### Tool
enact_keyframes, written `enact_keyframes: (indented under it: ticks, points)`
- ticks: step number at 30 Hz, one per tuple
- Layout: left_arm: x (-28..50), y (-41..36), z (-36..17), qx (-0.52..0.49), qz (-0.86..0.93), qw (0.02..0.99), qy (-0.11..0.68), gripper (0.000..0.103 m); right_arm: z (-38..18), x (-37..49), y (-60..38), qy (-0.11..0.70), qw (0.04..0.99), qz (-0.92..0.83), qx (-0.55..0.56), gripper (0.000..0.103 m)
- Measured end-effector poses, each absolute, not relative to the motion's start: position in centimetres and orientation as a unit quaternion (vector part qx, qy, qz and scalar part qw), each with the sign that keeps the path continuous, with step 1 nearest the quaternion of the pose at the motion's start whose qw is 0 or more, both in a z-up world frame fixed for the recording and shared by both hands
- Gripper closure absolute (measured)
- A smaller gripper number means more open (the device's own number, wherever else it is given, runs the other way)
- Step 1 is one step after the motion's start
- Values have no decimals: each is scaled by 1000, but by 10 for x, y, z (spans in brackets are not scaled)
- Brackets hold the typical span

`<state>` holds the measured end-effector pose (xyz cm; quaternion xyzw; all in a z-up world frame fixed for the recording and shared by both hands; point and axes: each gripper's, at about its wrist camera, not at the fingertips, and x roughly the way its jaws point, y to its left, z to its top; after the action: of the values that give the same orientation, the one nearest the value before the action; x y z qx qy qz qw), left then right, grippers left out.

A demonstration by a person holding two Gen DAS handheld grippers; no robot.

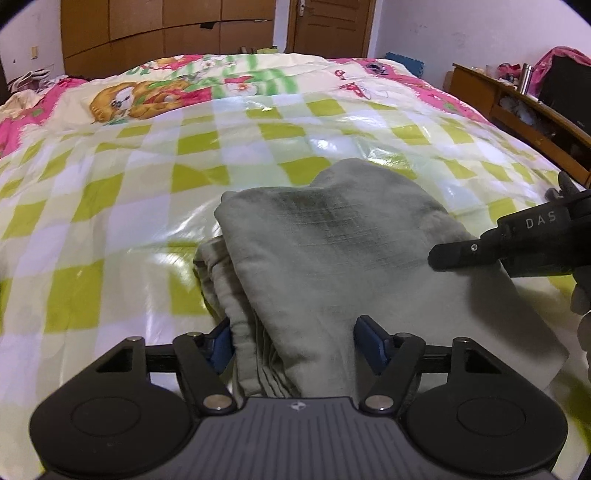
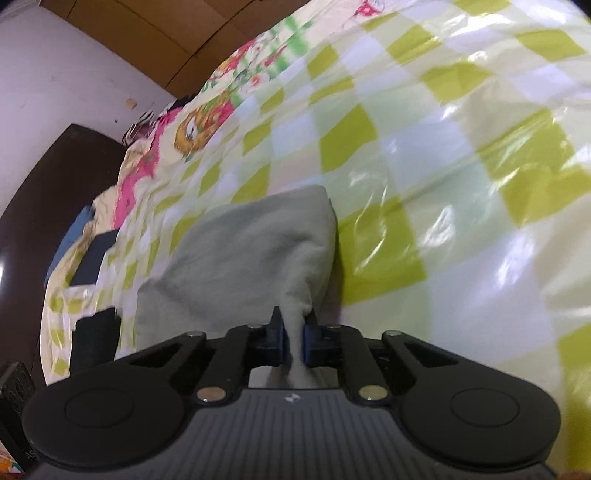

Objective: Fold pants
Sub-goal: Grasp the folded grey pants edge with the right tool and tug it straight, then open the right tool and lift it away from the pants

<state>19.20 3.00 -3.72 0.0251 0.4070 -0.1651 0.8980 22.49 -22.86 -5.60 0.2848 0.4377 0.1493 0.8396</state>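
Observation:
The pale grey-green pants lie folded in several layers on the checked bed cover. My left gripper is open, its blue pads on either side of the near edge of the stack. My right gripper is shut on a pinched edge of the pants, which spread away from it over the cover. The right gripper also shows in the left wrist view, reaching in from the right over the pants' right side.
The bed carries a glossy green and white checked sheet over a cartoon quilt. A wooden shelf unit stands to the right, a wardrobe and door at the back. A dark headboard is at the left.

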Motion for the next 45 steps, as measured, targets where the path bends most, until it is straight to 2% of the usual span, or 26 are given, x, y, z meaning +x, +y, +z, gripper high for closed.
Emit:
enact_keyframes:
  ticks: [6, 11, 16, 20, 24, 29, 31, 41, 45]
  points:
    - [219, 0, -38, 42, -183, 895, 405, 25, -53, 237, -256, 434, 853, 95, 275, 93]
    - [218, -15, -33, 65, -163, 898, 404, 23, -40, 229, -261, 425, 869, 59, 248, 84]
    - [197, -8, -23, 75, -127, 903, 404, 23, -12, 184, -248, 379, 907, 27, 182, 83]
    - [176, -3, -20, 78, -115, 907, 399, 23, -12, 158, -223, 370, 914, 61, 156, 79]
    - [167, -7, -29, 89, -120, 896, 418, 22, -35, 157, -209, 424, 889, 66, 159, 79]
    - [152, -1, -16, 90, -110, 902, 407, 22, -13, 138, -204, 403, 898, 77, 161, 75]
    - [145, 3, -13, 84, -105, 904, 407, 22, -10, 130, -200, 399, 900, 76, 156, 70]
    - [97, 11, -10, 76, -91, 903, 413, 22, -14, 79, -184, 396, 897, 85, 177, 69]
    - [83, 11, -11, 75, -87, 903, 414, 14, -13, 62, -174, 396, 897, 99, 173, 68]
